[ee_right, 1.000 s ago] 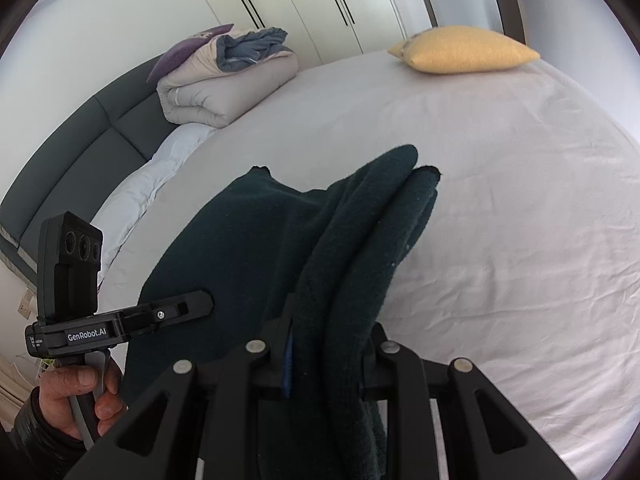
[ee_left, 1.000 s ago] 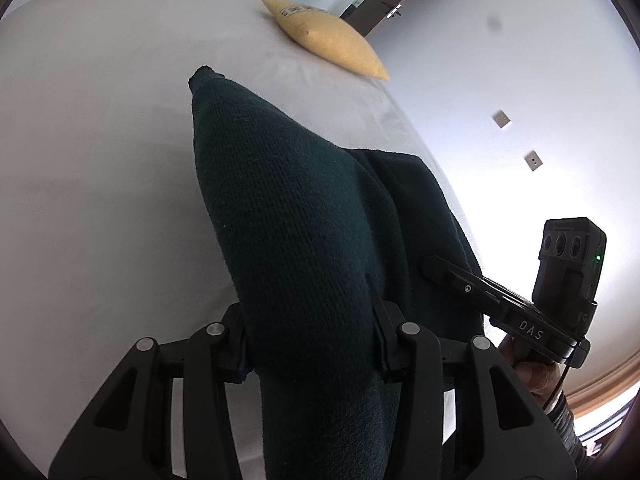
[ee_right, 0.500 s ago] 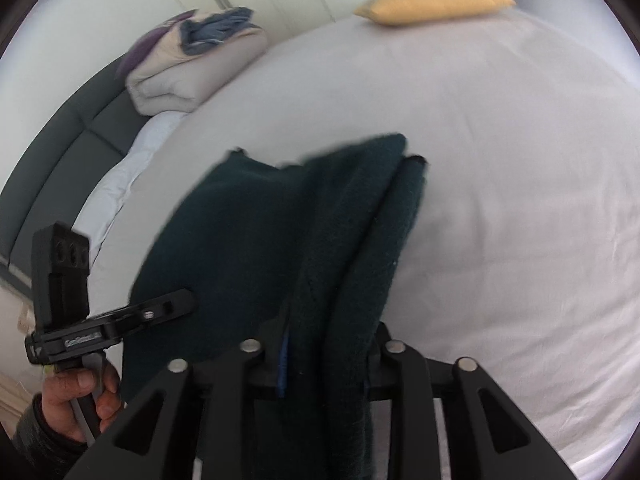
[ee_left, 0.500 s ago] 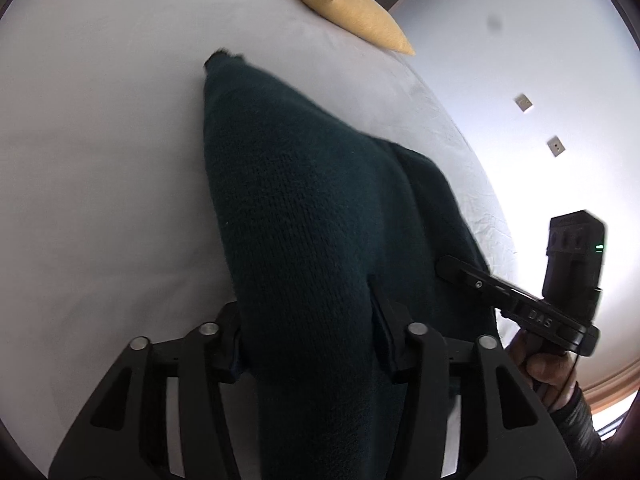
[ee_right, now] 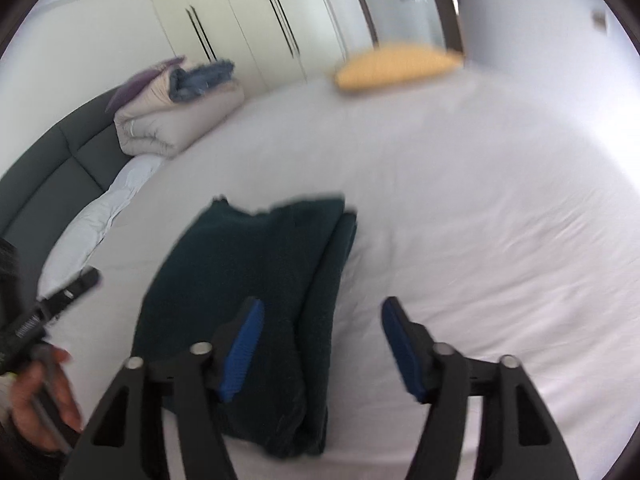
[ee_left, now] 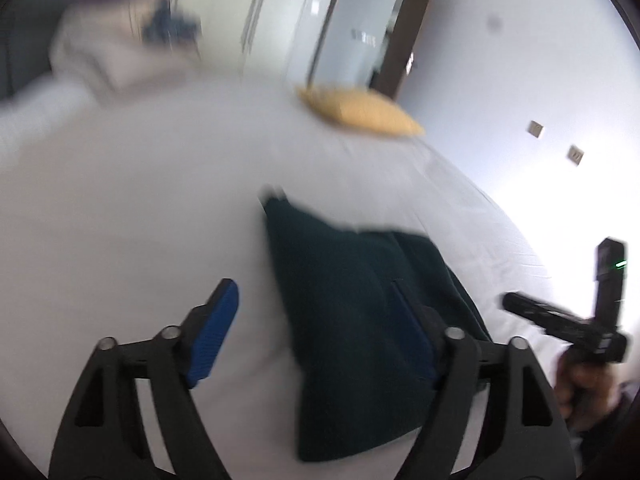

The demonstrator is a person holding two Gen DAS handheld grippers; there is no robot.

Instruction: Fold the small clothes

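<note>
Both claws — left gripper (ee_left: pixel 324 332) and right gripper (ee_right: pixel 320 350) — have just been opening, clear of the folded dark-green knitted garment (ee_right: pixel 256 300) on the white bedsheet (ee_right: pixel 480 220); best to draw straight back without snagging it.

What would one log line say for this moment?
garment: folded, on bed | left gripper: open, just released | right gripper: open, just released

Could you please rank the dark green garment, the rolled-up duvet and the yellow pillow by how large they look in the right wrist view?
1. Dark green garment, though nearness to the camera flatters it.
2. Rolled-up duvet.
3. Yellow pillow.
</note>
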